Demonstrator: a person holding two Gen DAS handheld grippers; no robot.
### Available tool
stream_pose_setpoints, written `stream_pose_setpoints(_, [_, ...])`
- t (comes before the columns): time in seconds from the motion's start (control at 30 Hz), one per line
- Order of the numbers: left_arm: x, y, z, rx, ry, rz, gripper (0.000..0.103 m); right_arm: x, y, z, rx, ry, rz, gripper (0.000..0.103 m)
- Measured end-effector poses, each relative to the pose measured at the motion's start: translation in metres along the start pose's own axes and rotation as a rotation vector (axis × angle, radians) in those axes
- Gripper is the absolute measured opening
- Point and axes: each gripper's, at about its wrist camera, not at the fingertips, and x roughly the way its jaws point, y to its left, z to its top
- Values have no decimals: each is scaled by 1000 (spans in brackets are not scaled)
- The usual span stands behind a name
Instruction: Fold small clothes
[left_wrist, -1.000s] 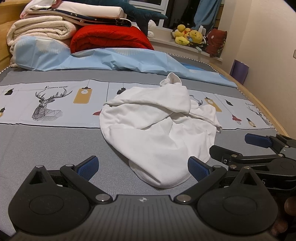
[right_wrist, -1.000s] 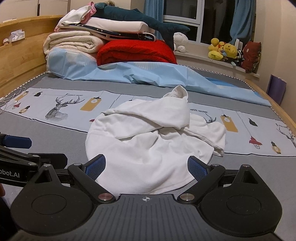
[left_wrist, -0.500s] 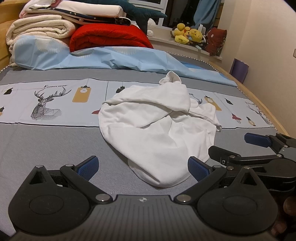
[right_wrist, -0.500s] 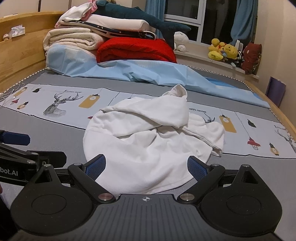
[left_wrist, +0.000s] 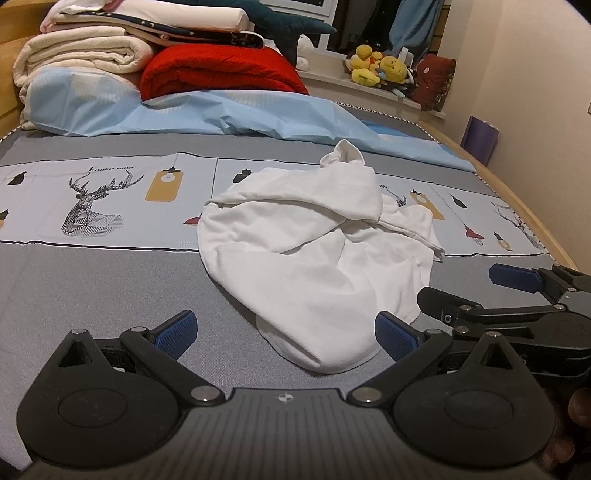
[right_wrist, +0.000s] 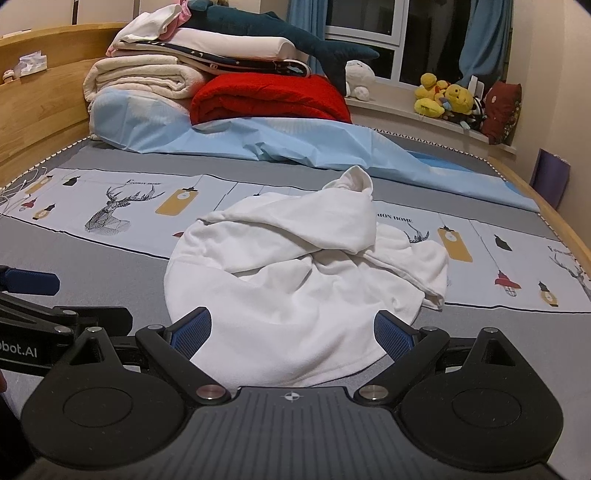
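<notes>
A crumpled white garment (left_wrist: 317, 258) (right_wrist: 306, 273) lies bunched in the middle of the bed, one twisted end poking up at its far side. My left gripper (left_wrist: 286, 334) is open just short of the garment's near edge, its blue pads (left_wrist: 177, 330) empty. My right gripper (right_wrist: 293, 332) is open too, with the near hem of the garment lying between its spread fingers (right_wrist: 393, 334), and nothing is pinched. The right gripper (left_wrist: 513, 295) shows at the right of the left wrist view, beside the garment.
The grey bedsheet (right_wrist: 110, 269) has a printed deer band. A light blue cover (right_wrist: 303, 144), red blanket (right_wrist: 269, 98) and stacked folded bedding (right_wrist: 147, 79) fill the far end. A wooden bed frame (right_wrist: 33, 122) stands left; plush toys (right_wrist: 443, 99) sit on the sill.
Both grippers have edged slightly forward toward the garment, which sits a little nearer in both views. Both stay open and the garment has not moved.
</notes>
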Motion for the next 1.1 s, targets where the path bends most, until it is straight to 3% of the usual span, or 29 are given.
stream_pose_setpoints(0.93, [5, 5, 0, 3, 16, 24, 102, 10, -7, 3, 39, 18, 33, 90])
stream_pose_setpoints(1.1, [8, 3, -3, 25, 21, 22, 94, 10, -9, 5, 49, 21, 40, 90])
